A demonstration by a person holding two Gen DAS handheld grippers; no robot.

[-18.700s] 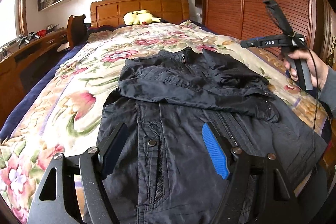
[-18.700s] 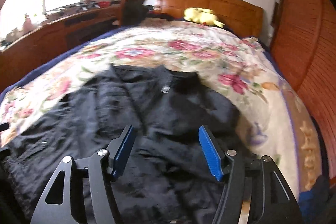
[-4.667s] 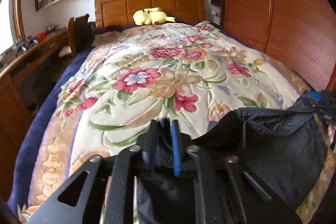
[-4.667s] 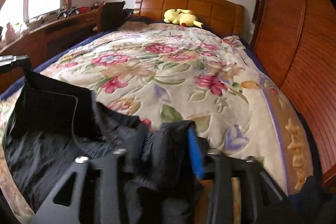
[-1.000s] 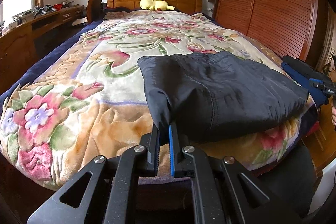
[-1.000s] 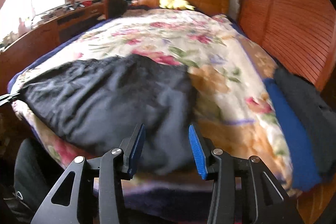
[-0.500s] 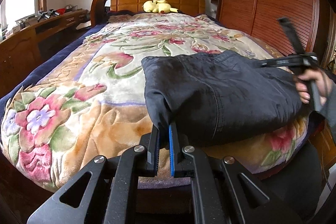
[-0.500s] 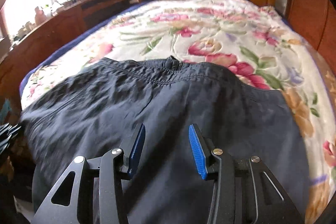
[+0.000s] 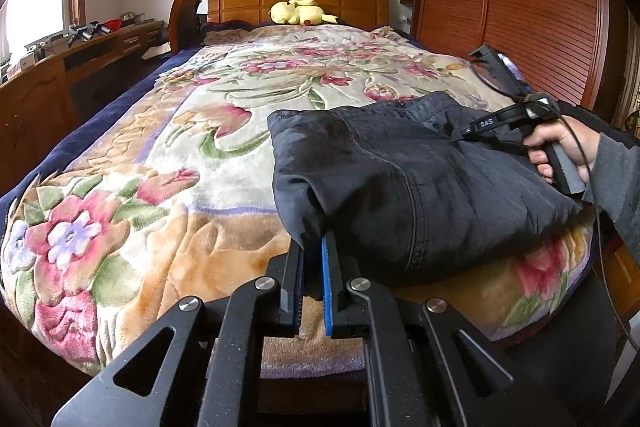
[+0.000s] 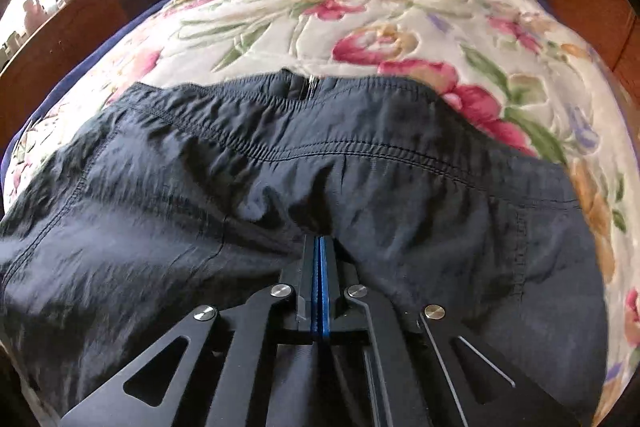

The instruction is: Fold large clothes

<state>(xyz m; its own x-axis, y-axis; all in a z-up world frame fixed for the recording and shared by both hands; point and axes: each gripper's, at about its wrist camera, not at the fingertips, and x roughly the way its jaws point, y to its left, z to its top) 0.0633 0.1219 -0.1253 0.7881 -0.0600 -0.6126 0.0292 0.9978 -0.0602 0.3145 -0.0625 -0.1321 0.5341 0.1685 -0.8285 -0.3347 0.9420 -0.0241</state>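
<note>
Folded black jacket (image 9: 420,179) lies at the near right of the floral bedspread (image 9: 160,155); my left gripper (image 9: 314,267) clamps its near-left corner, my right gripper (image 10: 320,247) pinched closed against its top fabric.

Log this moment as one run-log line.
left hand-held gripper: shut on jacket corner | right hand-held gripper: shut on jacket top | jacket: folded, on bed

jacket (image 9: 420,179) – black | blanket (image 9: 168,163) – cream, pink-and-green floral | plush toy (image 9: 300,13) – yellow
</note>
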